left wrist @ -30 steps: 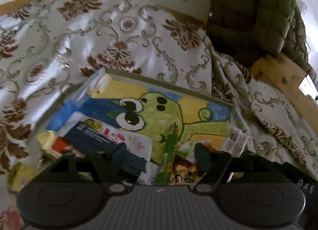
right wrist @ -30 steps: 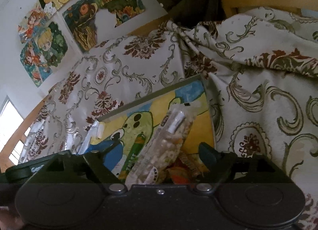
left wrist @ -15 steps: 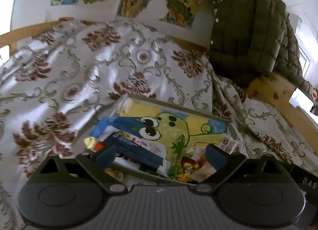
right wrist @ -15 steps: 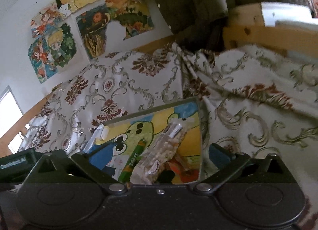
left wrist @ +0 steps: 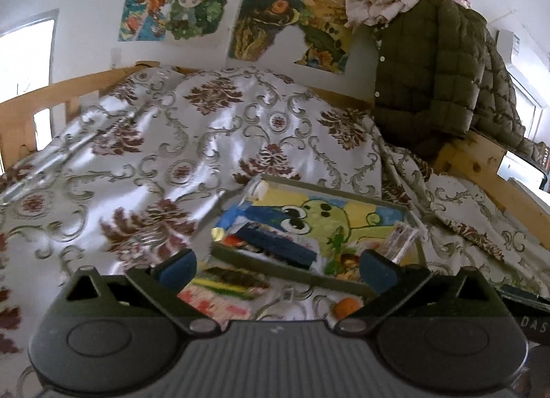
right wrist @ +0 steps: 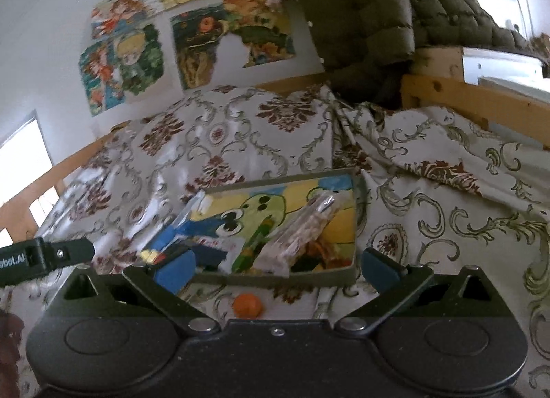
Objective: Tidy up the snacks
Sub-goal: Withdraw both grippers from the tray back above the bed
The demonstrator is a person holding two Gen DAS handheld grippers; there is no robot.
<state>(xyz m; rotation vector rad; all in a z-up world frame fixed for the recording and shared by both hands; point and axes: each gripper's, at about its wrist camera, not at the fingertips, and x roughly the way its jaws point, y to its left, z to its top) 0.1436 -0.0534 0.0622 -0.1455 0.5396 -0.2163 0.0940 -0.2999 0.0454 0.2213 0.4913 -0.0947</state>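
A grey tray (left wrist: pixel 285 262) with a cartoon frog picture lies on the patterned cloth and holds several snacks: a dark blue packet (left wrist: pixel 275 243), a green stick (right wrist: pixel 254 243) and a clear bag of nuts (right wrist: pixel 302 229). The tray also shows in the right wrist view (right wrist: pixel 275 276). A small orange sweet (right wrist: pixel 245 305) lies on the cloth in front of the tray, also seen in the left wrist view (left wrist: pixel 345 307). A yellow and dark packet (left wrist: pixel 227 283) lies outside the tray. My left gripper (left wrist: pixel 276 269) and my right gripper (right wrist: pixel 276 269) are both open and empty, above the tray's near edge.
A floral cloth (left wrist: pixel 206 143) covers the bed. A green puffer jacket (left wrist: pixel 436 64) hangs over a wooden frame (left wrist: pixel 481 161) at the right. Posters (left wrist: pixel 282 23) are on the wall behind. The left gripper's side (right wrist: pixel 34 255) shows at the left in the right wrist view.
Both grippers have pulled back and up from the tray. Their jaws have opened wider. The orange sweet and the packet outside the tray have come into view.
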